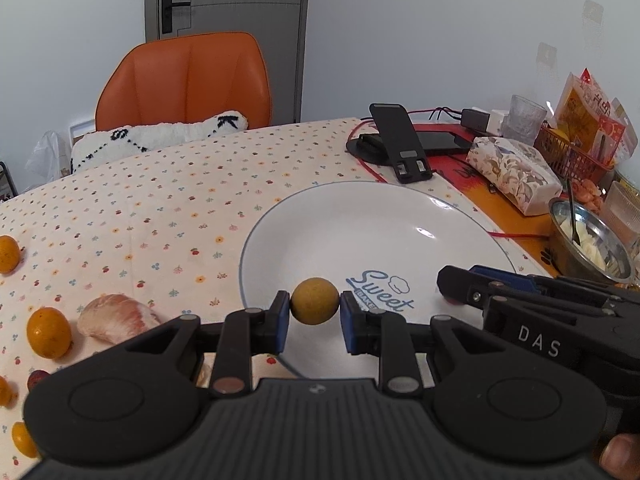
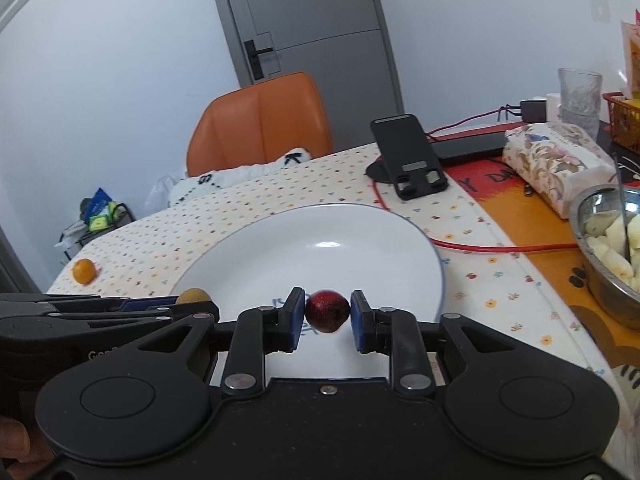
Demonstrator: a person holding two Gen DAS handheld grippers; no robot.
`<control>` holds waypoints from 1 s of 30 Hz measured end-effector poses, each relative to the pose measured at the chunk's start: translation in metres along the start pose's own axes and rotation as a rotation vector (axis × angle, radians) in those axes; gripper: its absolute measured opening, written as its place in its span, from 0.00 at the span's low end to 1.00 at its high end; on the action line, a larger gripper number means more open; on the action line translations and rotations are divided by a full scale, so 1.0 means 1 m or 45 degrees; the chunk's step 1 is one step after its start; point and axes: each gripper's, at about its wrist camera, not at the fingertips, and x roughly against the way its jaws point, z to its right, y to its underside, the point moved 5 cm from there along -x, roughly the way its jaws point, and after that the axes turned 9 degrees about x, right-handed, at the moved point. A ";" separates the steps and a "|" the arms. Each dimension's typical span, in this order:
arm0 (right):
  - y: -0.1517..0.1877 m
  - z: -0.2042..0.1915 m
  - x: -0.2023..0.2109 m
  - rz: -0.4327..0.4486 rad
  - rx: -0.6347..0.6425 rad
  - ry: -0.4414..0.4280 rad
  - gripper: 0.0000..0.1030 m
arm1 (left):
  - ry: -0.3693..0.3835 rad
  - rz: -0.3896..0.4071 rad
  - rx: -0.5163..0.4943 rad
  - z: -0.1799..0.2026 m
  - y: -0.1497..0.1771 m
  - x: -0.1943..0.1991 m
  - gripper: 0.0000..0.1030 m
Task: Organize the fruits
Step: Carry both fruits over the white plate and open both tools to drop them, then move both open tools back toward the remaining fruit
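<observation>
Only the left wrist view shows the pomelo segment (image 1: 116,316) and several kumquats (image 1: 49,332) on the tablecloth (image 1: 160,208). The left gripper (image 1: 314,312) pinches a brownish-yellow longan (image 1: 315,301) over the white plate's (image 1: 400,216) near rim. The right gripper (image 2: 327,316) clamps a dark red fruit (image 2: 328,311) above that plate.

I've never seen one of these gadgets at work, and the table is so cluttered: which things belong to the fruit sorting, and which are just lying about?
Part of the job:
- white plate
- yellow-brown fruit, held in the left gripper
- dark red fruit, held in the right gripper
- small oranges
- peeled pomelo piece

Just lying about:
- phone stand
- tissue pack
- metal bowl
- red basket
- orange chair
</observation>
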 end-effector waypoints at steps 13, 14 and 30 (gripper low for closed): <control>-0.002 -0.015 0.016 0.047 0.020 0.051 0.55 | -0.034 0.037 0.043 -0.017 0.001 0.027 0.29; -0.002 -0.017 0.017 0.049 0.019 0.046 0.56 | -0.039 0.037 0.051 -0.020 0.001 0.029 0.31; -0.002 -0.058 0.031 0.052 0.068 -0.014 0.66 | -0.092 0.125 0.126 -0.067 0.006 0.081 0.75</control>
